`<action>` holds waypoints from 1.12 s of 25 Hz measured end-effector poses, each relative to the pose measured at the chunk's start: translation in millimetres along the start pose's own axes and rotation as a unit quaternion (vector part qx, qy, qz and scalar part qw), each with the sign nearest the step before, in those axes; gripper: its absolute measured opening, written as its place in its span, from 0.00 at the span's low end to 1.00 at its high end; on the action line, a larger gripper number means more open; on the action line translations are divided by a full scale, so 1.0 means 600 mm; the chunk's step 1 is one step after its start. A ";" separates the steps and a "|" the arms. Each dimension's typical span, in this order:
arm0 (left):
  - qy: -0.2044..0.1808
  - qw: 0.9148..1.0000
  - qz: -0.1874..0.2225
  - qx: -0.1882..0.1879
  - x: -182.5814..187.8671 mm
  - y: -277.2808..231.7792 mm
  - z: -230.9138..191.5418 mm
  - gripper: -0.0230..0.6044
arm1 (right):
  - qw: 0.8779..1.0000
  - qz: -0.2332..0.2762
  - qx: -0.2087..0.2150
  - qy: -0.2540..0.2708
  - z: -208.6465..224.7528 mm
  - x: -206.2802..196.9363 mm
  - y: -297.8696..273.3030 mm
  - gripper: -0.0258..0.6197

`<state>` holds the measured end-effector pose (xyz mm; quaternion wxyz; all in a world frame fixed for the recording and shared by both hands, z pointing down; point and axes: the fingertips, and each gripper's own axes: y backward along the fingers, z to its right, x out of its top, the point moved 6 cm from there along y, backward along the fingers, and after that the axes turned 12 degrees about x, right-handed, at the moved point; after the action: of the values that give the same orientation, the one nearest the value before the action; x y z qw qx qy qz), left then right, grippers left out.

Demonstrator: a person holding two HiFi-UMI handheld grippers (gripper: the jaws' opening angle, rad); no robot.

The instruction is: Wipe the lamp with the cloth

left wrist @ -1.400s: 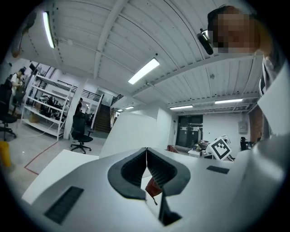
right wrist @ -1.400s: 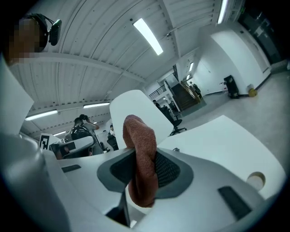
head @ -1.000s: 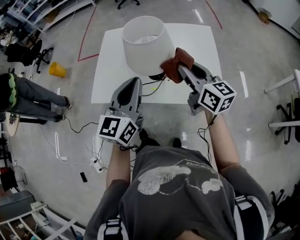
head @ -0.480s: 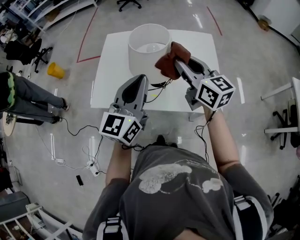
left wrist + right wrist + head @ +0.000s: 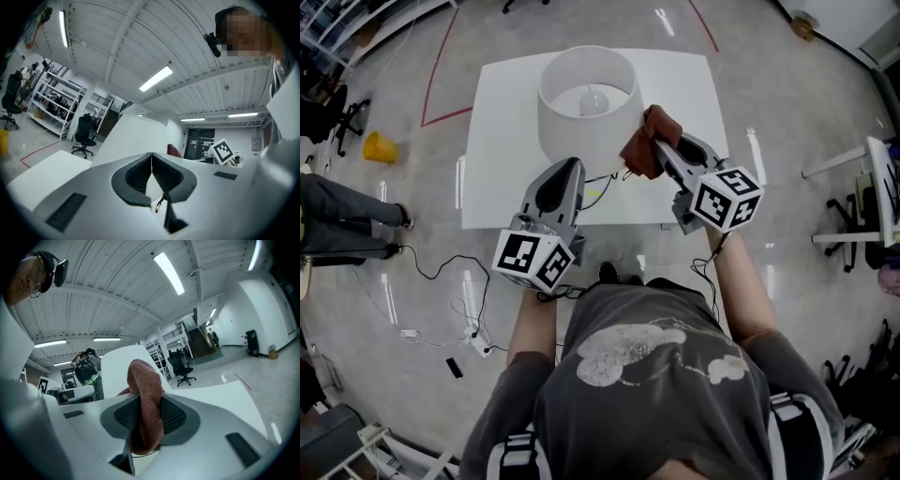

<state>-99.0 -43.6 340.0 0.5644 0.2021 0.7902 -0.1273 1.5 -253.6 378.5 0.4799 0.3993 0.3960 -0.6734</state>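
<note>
A white lamp (image 5: pixel 584 105) with a wide drum shade stands on the white table (image 5: pixel 502 141); its bulb shows through the open top. My right gripper (image 5: pixel 654 141) is shut on a reddish-brown cloth (image 5: pixel 647 141), and the cloth sits at the shade's right side, close to or against it. In the right gripper view the cloth (image 5: pixel 146 404) bulges up between the jaws with the shade (image 5: pixel 126 366) just behind. My left gripper (image 5: pixel 565 176) is shut and empty, hovering near the table's front edge below the shade. The left gripper view shows its jaws meeting, the shade (image 5: pixel 133 140) ahead.
A black cord (image 5: pixel 605 183) runs from the lamp base across the table front. Power cables and a strip (image 5: pixel 473 333) lie on the floor to the left. A yellow cup (image 5: pixel 378 147) stands on the floor at far left. Chairs and desks ring the room.
The cloth slid from the shade's right side up to its rim, then back down and right. The left gripper stayed below the shade.
</note>
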 end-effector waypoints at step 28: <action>-0.069 0.962 0.093 0.247 -0.036 -0.040 0.182 0.05 | 0.963 -0.053 0.256 0.059 0.150 0.117 -0.031 0.20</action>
<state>-12.4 -115.8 323.6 0.5595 0.3985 0.6707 -0.2798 -46.0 -354.8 349.9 0.3008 0.5262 0.2583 -0.7523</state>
